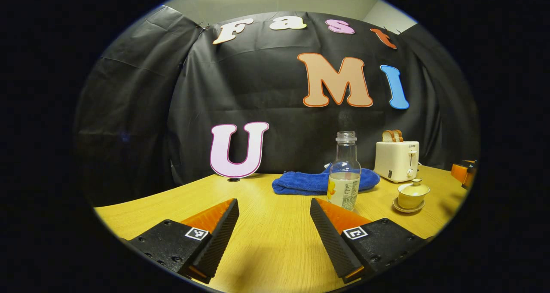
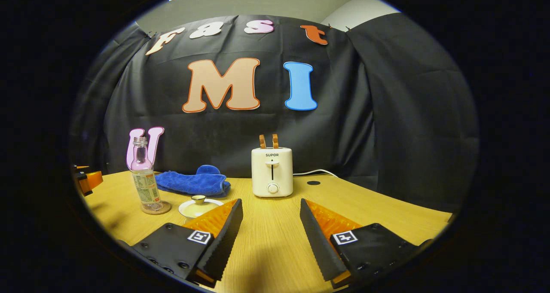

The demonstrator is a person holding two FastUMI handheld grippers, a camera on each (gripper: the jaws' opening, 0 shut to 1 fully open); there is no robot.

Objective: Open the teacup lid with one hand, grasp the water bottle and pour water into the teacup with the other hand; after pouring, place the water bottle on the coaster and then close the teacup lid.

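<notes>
Fingers (image 1: 212,237) (image 2: 221,237) of both grippers gape empty; water bottle (image 2: 145,185) stands on coaster (image 2: 155,208).

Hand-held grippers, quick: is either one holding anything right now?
Left hand-held gripper: open, holding nothing, above the table.
Right hand-held gripper: open, holding nothing.

My 2 cameras sit low over the table (image 1: 266,241), facing the booth wall. Both share the water bottle (image 1: 344,172), teacup (image 1: 412,193) and toaster (image 2: 272,171).
</notes>
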